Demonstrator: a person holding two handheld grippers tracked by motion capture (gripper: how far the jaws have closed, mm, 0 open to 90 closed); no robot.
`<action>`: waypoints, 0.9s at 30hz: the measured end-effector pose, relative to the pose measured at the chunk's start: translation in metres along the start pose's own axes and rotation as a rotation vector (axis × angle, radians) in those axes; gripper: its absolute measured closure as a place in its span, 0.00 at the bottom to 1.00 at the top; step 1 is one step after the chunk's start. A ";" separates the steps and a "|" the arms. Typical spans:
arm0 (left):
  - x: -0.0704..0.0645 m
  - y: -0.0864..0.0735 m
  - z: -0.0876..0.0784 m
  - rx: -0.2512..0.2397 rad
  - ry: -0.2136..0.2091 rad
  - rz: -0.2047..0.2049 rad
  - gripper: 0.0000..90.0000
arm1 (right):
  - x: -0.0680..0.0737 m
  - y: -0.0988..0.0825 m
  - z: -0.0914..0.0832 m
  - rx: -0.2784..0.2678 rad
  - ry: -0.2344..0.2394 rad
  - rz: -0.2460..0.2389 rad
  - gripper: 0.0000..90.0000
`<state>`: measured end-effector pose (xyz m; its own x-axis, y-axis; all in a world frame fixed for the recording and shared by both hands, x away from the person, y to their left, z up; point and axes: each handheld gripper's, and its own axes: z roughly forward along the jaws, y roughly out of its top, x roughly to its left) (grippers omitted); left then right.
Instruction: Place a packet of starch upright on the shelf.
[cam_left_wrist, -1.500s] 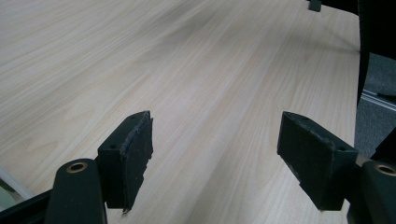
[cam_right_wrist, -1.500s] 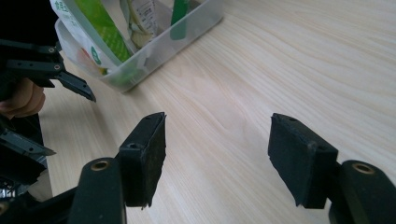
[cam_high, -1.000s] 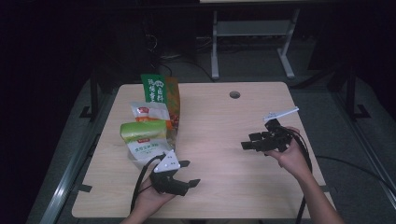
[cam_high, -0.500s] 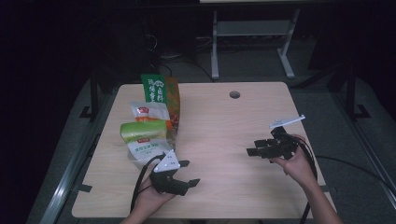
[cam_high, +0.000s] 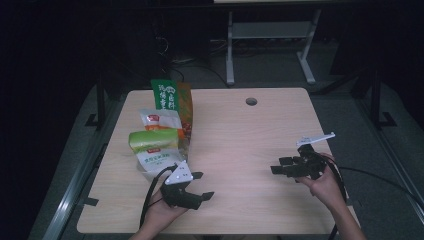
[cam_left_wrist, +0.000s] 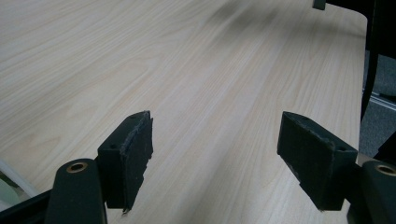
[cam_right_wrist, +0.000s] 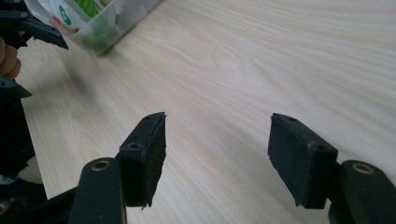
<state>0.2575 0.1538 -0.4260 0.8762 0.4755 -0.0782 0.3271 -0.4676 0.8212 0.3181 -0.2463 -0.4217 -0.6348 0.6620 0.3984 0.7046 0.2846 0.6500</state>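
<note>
Left gripper view: fingers (cam_left_wrist: 130, 158) spread wide, nothing between, bare tabletop (cam_left_wrist: 196, 70) ahead. Right gripper view much the same: fingers (cam_right_wrist: 144, 154) wide apart and empty, pale wood beneath, a clear packet with green print lying far off at the upper left near the other gripper.

Seen from the high view: left gripper (cam_high: 197, 186) low over the near left part of the tabletop, just beside the closest packet; right gripper (cam_high: 283, 166) over the near right part, pointing leftward, well apart from everything. Pile of food packets (cam_high: 160, 137) along the left side: tall green and orange bag (cam_high: 170, 97) at the back, white pouch (cam_high: 159, 120) in front of it, green-topped packet (cam_high: 152, 142) nearest.

Judging by this: nothing gripped, no packet lifted or pulled off the pile. Work barely begun; reaching, closing on a packet and carrying it all yet to do.
</note>
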 end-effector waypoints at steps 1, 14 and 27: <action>0.000 0.000 0.000 0.000 0.000 0.000 0.29 | 0.000 -0.002 0.000 -0.002 -0.001 0.002 0.40; 0.000 -0.001 0.001 0.003 0.002 -0.001 0.29 | 0.000 -0.025 -0.005 -0.004 -0.015 0.020 0.40; 0.000 -0.003 0.002 0.013 0.007 0.008 0.29 | 0.012 -0.052 -0.007 -0.066 -0.042 0.025 0.38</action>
